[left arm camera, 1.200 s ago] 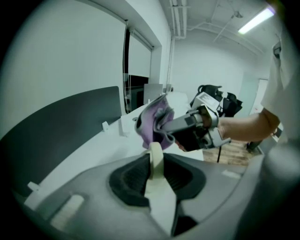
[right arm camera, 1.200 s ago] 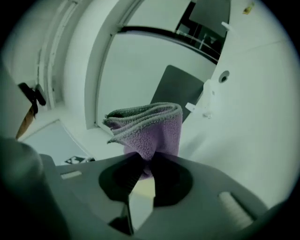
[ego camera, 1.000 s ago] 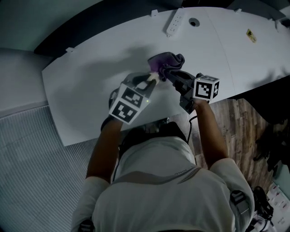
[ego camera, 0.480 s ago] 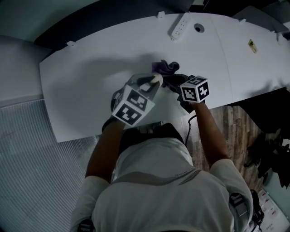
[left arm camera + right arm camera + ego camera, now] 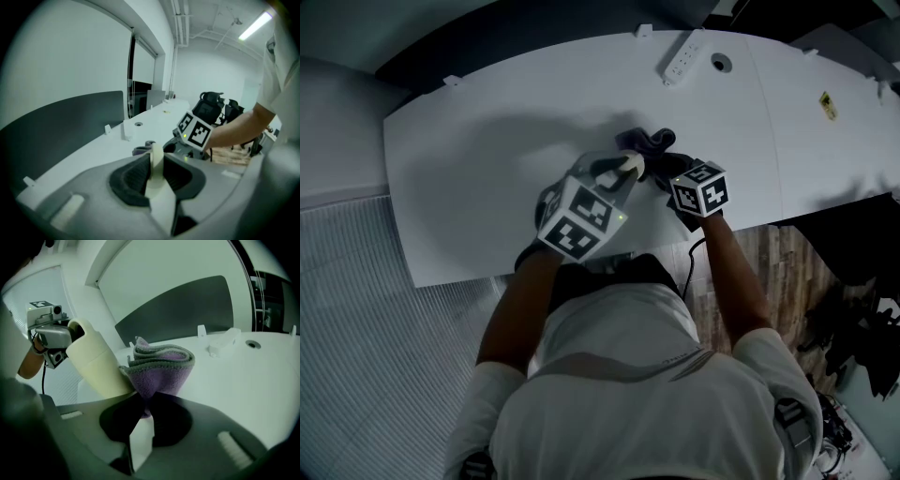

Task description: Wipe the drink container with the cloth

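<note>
A cream drink container (image 5: 625, 169) is clamped in my left gripper (image 5: 617, 178), tilted over the white table (image 5: 459, 178). In the left gripper view its rim (image 5: 156, 161) sits edge-on between the dark pads, and that gripper (image 5: 156, 172) is shut on it. My right gripper (image 5: 664, 163) is shut on a folded purple cloth (image 5: 645, 142). In the right gripper view the cloth (image 5: 161, 366) bulges out of the right gripper (image 5: 146, 404) and touches the side of the container (image 5: 96, 364). The container's lower part is hidden behind the jaw housing.
A white power strip (image 5: 684, 58) and a round cable hole (image 5: 721, 63) lie at the table's far edge, with a dark divider panel (image 5: 187, 305) behind. A small yellow sticker (image 5: 829, 99) is at the far right. Wooden floor (image 5: 787, 262) lies past the table's near right edge.
The right gripper has come down and rolled, bringing the cloth lower against the container. The left gripper has kept its place with the container in it.
</note>
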A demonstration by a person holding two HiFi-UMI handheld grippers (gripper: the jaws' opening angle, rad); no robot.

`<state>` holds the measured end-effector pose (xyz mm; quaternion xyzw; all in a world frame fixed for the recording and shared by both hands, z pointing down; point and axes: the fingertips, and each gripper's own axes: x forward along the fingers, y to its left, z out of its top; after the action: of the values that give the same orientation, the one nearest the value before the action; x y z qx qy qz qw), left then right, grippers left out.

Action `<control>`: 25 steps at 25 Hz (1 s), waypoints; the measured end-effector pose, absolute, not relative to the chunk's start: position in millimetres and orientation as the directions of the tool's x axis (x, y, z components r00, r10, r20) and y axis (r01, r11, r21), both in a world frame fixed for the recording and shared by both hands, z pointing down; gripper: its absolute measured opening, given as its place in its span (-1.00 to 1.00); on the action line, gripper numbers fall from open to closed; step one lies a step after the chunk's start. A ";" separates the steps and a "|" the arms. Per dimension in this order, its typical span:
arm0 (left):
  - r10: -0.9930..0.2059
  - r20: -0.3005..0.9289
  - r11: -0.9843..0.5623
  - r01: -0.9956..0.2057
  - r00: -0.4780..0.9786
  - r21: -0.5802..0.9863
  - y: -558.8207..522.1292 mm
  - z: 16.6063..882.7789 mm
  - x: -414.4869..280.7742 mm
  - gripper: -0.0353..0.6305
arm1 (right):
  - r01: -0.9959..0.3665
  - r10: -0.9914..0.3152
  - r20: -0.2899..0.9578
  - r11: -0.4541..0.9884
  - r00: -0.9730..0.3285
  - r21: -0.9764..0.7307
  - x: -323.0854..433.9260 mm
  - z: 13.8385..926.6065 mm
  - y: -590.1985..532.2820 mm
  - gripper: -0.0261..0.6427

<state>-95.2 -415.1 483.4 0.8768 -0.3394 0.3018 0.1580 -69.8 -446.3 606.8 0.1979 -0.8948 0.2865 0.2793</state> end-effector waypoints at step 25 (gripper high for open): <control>-0.512 0.627 -0.721 -0.691 0.587 0.058 -417.3 484.5 -98.0 -0.66 | 0.187 0.422 0.111 0.603 -0.900 -0.775 -145.1 500.3 -465.9 -0.78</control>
<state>-98.0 -417.3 484.5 0.8781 -0.3424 0.2988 0.1496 -145.1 -465.9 500.3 -0.1721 -0.8839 0.4107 0.1429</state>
